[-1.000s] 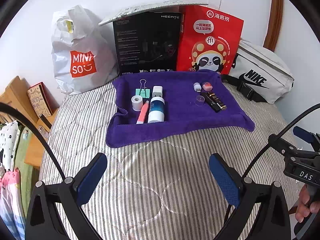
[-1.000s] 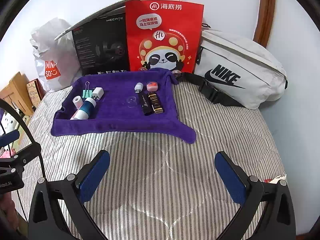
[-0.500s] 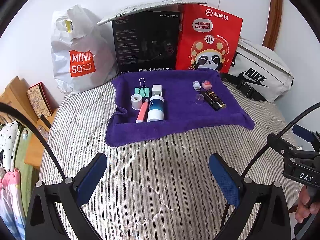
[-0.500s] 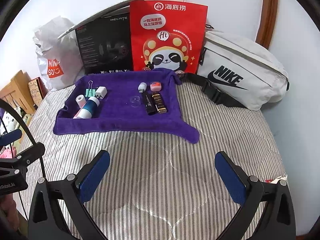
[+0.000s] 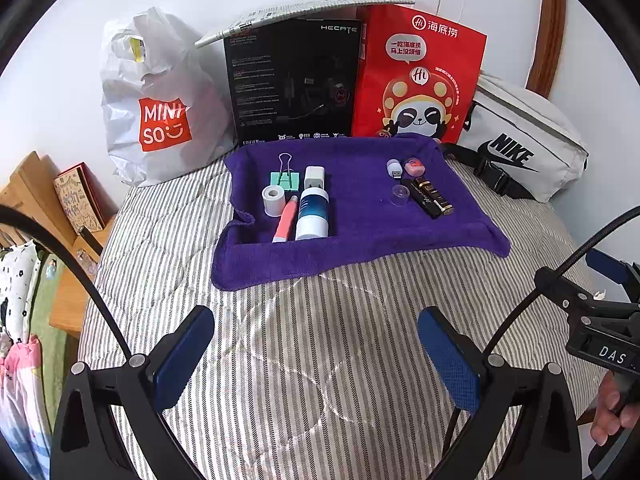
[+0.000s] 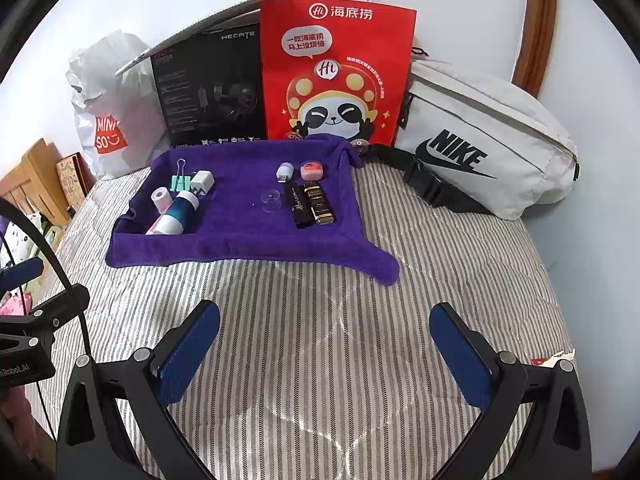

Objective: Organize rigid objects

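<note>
A purple towel [image 5: 360, 236] [image 6: 248, 240] lies on the striped bed. On its left lie a green binder clip [image 5: 285, 178], a white charger [image 5: 314, 176], a white tape roll [image 5: 273, 199], a pink tube [image 5: 285, 224] and a blue-white bottle [image 5: 313, 213] [image 6: 176, 213]. On its right lie a small USB stick [image 5: 394, 168], a pink round case [image 5: 414, 167], a clear cap [image 5: 399, 195] and two dark lipstick boxes [image 5: 432, 198] [image 6: 314, 204]. My left gripper [image 5: 316, 354] and right gripper [image 6: 326, 354] are open and empty above the bed, short of the towel.
A white Miniso bag [image 5: 156, 104], a black box [image 5: 292, 84], a red paper bag [image 5: 420, 80] and a white Nike waist bag [image 6: 484, 140] stand against the wall behind the towel. A wooden bedside stand [image 5: 36, 200] is at the left.
Both grippers have shifted slightly; the view drifted a little to the right and nearer the towel. Nothing on the towel moved.
</note>
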Motion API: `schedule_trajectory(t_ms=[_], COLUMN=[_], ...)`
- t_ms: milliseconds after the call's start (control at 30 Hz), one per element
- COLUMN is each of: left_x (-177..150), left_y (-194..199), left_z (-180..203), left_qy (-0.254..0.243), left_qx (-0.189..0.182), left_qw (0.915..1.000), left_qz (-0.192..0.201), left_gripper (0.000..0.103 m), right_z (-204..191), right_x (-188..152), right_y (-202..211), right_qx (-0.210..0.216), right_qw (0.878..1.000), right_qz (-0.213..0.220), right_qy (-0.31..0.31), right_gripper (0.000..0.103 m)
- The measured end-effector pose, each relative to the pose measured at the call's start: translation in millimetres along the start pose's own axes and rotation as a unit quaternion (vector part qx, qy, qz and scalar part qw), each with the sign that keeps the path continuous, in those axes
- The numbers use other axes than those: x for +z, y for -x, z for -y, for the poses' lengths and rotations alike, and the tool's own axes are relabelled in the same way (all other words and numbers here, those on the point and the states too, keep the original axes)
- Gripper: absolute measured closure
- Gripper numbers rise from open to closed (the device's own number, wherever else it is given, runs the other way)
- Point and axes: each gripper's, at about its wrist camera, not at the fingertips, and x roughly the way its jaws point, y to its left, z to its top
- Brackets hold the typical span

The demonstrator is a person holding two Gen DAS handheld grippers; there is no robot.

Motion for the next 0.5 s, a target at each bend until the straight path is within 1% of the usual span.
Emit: schedule_trajectory(t_ms=[500], left_x=[-0.4], left_y=[-1.5], left_z=[-0.6], left_qy=[-0.001], left_qx=[0.001], left_qw=[1.0], left_qz=[-0.003], left_gripper=[0.0], right_z=[0.1], right_x=[0.0], right_y=[1.4], right_qx=[0.002], right_qw=[1.0], right_qz=[0.003], right_qy=[-0.003], right_gripper=[0.0])
